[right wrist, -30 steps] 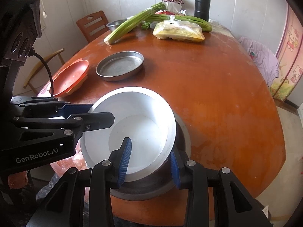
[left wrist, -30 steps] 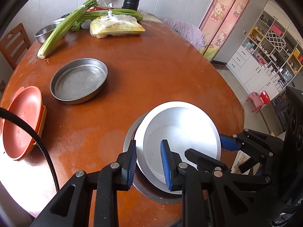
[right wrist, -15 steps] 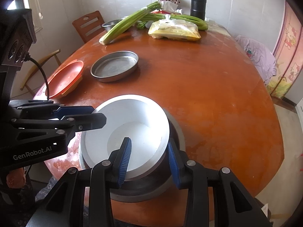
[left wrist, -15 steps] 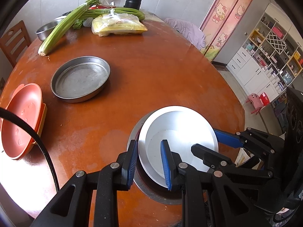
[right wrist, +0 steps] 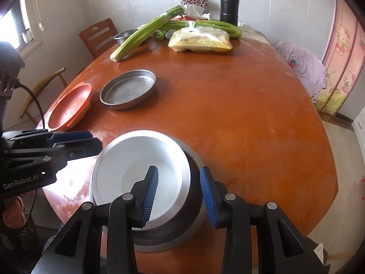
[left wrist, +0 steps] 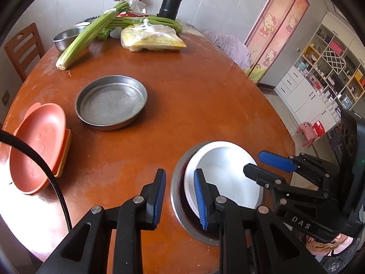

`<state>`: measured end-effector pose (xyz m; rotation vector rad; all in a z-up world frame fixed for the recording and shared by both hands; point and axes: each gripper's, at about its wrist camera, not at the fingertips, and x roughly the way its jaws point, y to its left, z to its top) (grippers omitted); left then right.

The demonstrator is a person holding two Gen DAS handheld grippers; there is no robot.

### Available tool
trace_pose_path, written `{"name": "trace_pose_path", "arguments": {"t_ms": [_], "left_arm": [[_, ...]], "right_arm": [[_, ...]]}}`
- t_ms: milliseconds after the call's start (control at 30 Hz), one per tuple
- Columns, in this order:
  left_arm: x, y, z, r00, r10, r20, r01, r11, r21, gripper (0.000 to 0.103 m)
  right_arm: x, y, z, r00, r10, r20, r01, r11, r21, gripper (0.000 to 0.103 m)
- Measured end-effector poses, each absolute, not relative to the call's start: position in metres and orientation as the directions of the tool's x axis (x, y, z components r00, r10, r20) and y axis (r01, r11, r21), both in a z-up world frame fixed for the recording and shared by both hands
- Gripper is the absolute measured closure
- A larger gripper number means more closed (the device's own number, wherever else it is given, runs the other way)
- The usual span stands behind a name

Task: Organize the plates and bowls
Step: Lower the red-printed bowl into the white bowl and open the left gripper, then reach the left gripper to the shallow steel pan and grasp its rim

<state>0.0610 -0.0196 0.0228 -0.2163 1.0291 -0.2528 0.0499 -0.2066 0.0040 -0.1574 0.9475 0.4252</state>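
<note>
A white bowl [left wrist: 228, 178] [right wrist: 136, 169] rests inside a steel pan [left wrist: 180, 196] [right wrist: 194, 194] at the near edge of the table. My left gripper [left wrist: 179, 197] is open, its fingers either side of the pan's left rim without touching. My right gripper [right wrist: 178, 194] is open, its fingers either side of the bowl's and pan's right rim. A second steel pan [left wrist: 111, 101] [right wrist: 129, 89] sits mid-table. Stacked orange plates [left wrist: 37, 143] [right wrist: 70, 106] lie at the left edge.
The round wooden table [left wrist: 205, 96] carries celery [left wrist: 91, 34], a yellow food bag [left wrist: 152, 38], a steel bowl [left wrist: 66, 37] and a black flask [left wrist: 171, 2] at the far side. A wooden chair [right wrist: 100, 36] stands at the left. Shelves [left wrist: 330, 68] are at the right.
The white bowl has come down from a tilted, lifted pose and now sits in the steel pan. Both grippers have opened off its rim and drawn back slightly.
</note>
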Motion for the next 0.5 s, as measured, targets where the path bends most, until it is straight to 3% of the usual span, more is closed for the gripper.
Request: {"name": "trace_pose_path", "arguments": {"t_ms": [500], "left_arm": [[0.087,0.032,0.038,0.538,-0.246,-0.806,0.037,0.962,-0.269,0.072]], "right_arm": [[0.087,-0.163,0.023,0.505,0.324,-0.8,-0.455,0.888,0.073,0.062]]}}
